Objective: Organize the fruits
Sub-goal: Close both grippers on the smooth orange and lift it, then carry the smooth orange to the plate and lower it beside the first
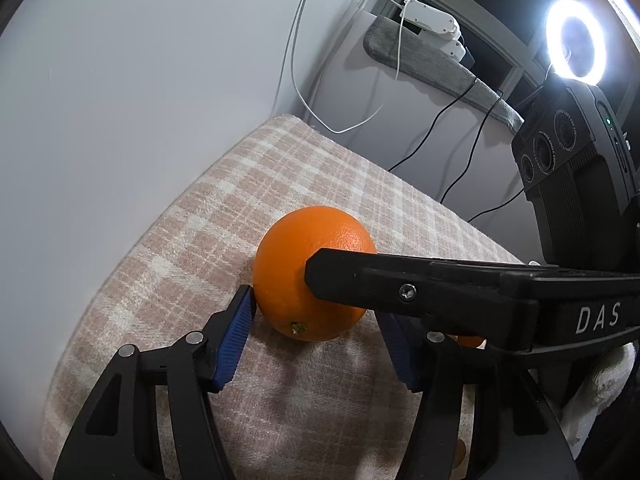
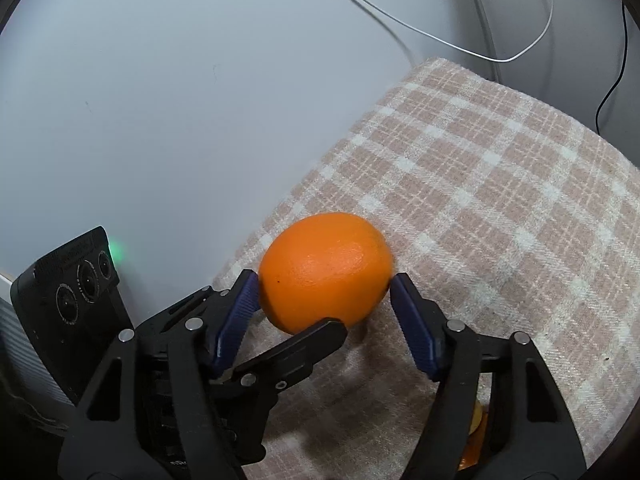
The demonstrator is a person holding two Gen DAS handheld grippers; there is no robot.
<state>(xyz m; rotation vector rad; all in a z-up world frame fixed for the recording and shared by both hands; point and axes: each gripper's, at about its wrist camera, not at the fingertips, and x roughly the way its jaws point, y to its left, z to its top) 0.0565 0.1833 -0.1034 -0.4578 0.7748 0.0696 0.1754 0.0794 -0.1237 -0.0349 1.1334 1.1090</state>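
the orange (image 1: pixel 312 276) sits on the checked cloth (image 1: pixel 168 248), close to the edge by the white wall (image 1: pixel 120 80). left of the orange, the left gripper (image 1: pixel 316 312) is spread wide around it: one blue pad (image 1: pixel 236 340) touches its left side, the other is hidden behind the right gripper's finger. the right gripper (image 2: pixel 324 284) has both pads pressed on the orange's sides, closed on it. best to let only one tool carry it: ease the left one back, squeeze evenly at the widest part, lift straight up so it can't roll
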